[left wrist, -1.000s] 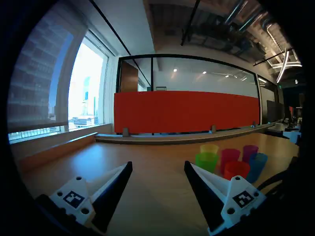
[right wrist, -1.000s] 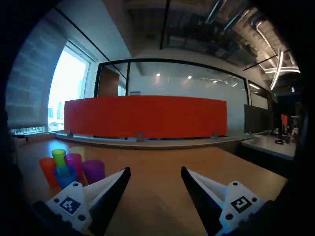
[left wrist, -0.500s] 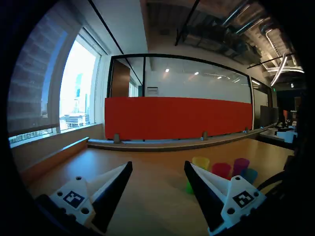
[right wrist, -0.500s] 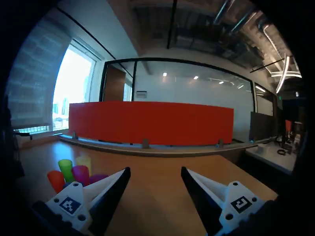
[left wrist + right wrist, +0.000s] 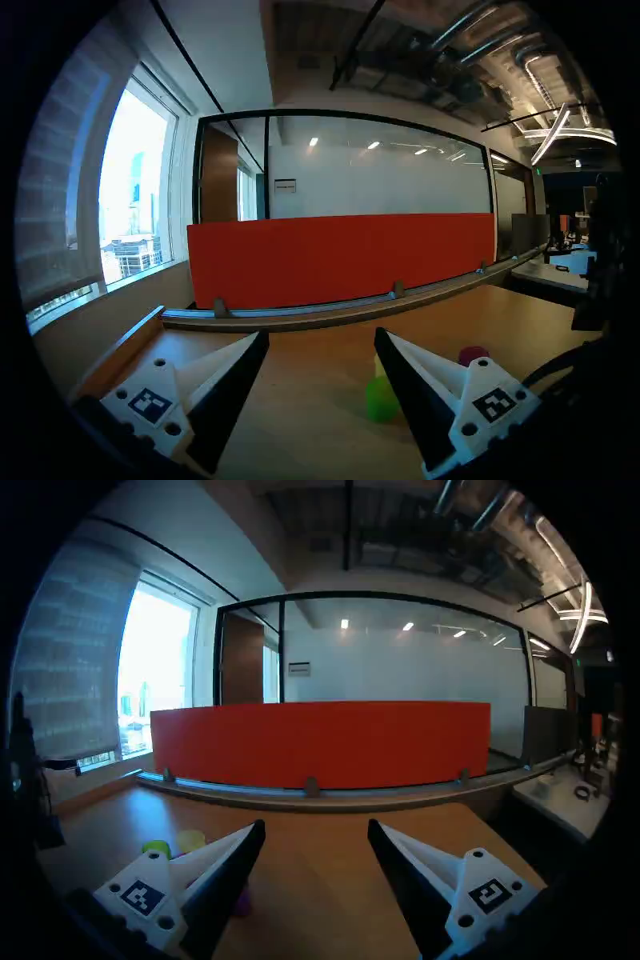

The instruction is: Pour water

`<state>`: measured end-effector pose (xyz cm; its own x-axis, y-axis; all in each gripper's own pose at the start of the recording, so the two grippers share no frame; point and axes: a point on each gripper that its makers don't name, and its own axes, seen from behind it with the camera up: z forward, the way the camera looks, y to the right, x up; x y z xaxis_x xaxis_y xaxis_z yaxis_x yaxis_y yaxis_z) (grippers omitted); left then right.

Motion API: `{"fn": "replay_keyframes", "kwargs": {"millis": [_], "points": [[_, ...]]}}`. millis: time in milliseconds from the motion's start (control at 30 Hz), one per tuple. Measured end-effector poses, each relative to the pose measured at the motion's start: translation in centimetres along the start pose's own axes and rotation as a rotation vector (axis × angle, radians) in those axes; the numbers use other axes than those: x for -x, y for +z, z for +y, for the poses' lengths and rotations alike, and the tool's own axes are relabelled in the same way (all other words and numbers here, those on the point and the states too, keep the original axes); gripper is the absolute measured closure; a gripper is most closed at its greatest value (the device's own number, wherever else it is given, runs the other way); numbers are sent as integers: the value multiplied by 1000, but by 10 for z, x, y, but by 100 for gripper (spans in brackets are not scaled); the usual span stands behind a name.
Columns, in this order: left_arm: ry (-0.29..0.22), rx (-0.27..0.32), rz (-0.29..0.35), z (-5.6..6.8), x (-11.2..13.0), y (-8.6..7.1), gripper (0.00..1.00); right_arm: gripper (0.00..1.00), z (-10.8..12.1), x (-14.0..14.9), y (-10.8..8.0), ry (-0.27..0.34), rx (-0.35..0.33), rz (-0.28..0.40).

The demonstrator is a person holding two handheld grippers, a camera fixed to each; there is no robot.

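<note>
A: A wooden table (image 5: 320, 424) ran up to a red screen (image 5: 344, 256), a bright window (image 5: 128, 216) beside it.
B: Left gripper (image 5: 320, 334) hung wide apart, gripping nothing, with a green cup (image 5: 382, 398) and a pink cup (image 5: 474, 354) low beside one finger!
A: Right gripper (image 5: 316, 824) gaped empty as well, a yellow cup (image 5: 190, 840) peeking past one finger

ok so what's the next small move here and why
Probably tilt the left gripper down toward the cups. It is open and empty and points at the orange divider, while the green cup sits low, half hidden behind one of its fingers. The right gripper is open and empty too, with the yellow cup low beside one finger.
</note>
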<state>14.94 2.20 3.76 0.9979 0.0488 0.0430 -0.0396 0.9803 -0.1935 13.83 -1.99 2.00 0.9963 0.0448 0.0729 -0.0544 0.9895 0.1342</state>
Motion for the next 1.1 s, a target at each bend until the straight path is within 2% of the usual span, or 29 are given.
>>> {"fn": "replay_keyframes", "kwargs": {"millis": [200,400,600,800,1100], "points": [[32,42,-15,3,-29,7,2,1,-7,-31,2,11,-40,3],[20,118,-37,19,-36,11,2,1,-18,-34,2,-4,-94,-10],[-10,208,-43,35,-42,16,2,1,-44,-32,-2,2,-214,-38],[-52,303,-37,48,-53,15,2,1,-63,-40,-6,-6,-317,-33],[-48,411,-29,64,-67,11,2,1,-102,-53,-22,-39,-508,-34]]}}
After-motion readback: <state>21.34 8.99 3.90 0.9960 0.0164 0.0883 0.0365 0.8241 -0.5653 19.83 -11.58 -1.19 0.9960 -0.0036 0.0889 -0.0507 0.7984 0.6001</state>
